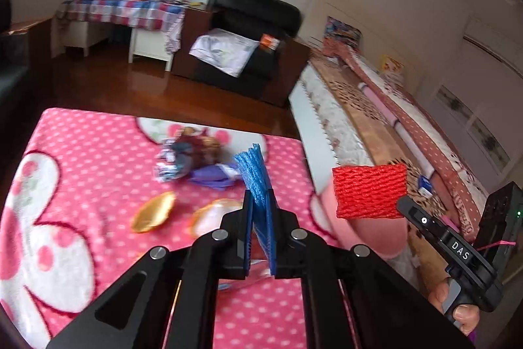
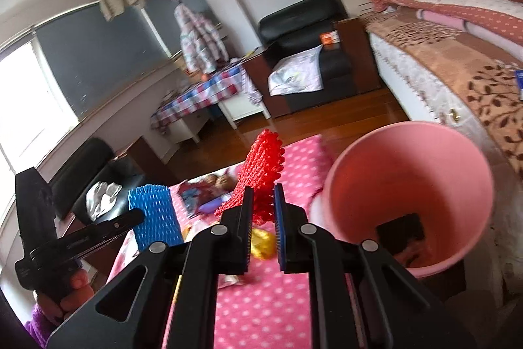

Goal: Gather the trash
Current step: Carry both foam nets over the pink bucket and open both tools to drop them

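My left gripper (image 1: 260, 201) is shut on a blue foam net sleeve (image 1: 253, 175), held above the pink dotted blanket (image 1: 98, 152); the sleeve also shows in the right wrist view (image 2: 155, 215). My right gripper (image 2: 263, 201) is shut on a red foam net sleeve (image 2: 263, 165), just left of the open pink bin (image 2: 412, 185). In the left wrist view the red sleeve (image 1: 371, 190) hangs in front of the bin (image 1: 369, 234). On the blanket lie crumpled wrappers (image 1: 189, 157), a purple wrapper (image 1: 214, 177) and two gold foil cups (image 1: 152, 213).
A bed (image 1: 376, 120) with patterned covers runs along the right. A black armchair (image 1: 248, 38) and a table with a checked cloth (image 1: 124, 10) stand across the wooden floor (image 1: 163, 94). Another dark chair (image 2: 98, 179) is at the left.
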Action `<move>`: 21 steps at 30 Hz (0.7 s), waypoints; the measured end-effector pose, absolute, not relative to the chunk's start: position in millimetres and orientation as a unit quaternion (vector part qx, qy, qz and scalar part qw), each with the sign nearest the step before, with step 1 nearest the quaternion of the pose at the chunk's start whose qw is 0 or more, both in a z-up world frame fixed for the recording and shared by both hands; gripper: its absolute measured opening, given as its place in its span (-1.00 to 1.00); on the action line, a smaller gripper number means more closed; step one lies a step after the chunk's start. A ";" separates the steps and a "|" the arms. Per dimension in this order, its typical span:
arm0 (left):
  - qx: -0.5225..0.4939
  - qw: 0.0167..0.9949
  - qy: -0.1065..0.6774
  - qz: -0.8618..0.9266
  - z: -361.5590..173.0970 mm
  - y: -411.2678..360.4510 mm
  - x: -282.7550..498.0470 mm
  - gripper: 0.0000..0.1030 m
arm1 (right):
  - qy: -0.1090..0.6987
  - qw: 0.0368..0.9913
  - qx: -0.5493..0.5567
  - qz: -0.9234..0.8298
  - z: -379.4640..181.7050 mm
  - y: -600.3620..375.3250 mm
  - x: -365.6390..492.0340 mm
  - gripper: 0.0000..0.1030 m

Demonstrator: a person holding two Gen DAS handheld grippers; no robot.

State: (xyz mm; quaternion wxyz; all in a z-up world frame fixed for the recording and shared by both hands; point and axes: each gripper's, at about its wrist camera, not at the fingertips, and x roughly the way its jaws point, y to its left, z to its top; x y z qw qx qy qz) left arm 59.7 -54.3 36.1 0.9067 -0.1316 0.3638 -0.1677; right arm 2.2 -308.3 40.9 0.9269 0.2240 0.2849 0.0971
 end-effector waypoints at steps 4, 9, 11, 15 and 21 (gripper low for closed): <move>-0.115 0.902 0.368 -0.197 38.4 -89.4 65.0 -0.88 | 0.276 0.933 0.224 0.056 40.7 -334.5 -5.8 -0.76; -0.087 0.895 0.372 -0.230 37.9 -134.1 70.2 -0.88 | 0.275 0.932 0.237 0.005 32.5 -368.4 -9.3 -0.76; -0.078 0.893 0.374 -0.239 37.7 -148.4 73.8 -0.88 | 0.277 0.930 0.241 -0.010 28.1 -378.2 -8.4 -0.76; -0.062 0.890 0.375 -0.253 39.8 -178.5 82.2 -0.88 | 0.283 0.927 0.244 -0.031 18.8 -394.2 -7.0 -0.76; -0.041 0.885 0.379 -0.267 36.3 -215.5 94.6 -0.88 | 0.291 0.925 0.241 -0.049 7.1 -407.9 -3.0 -0.76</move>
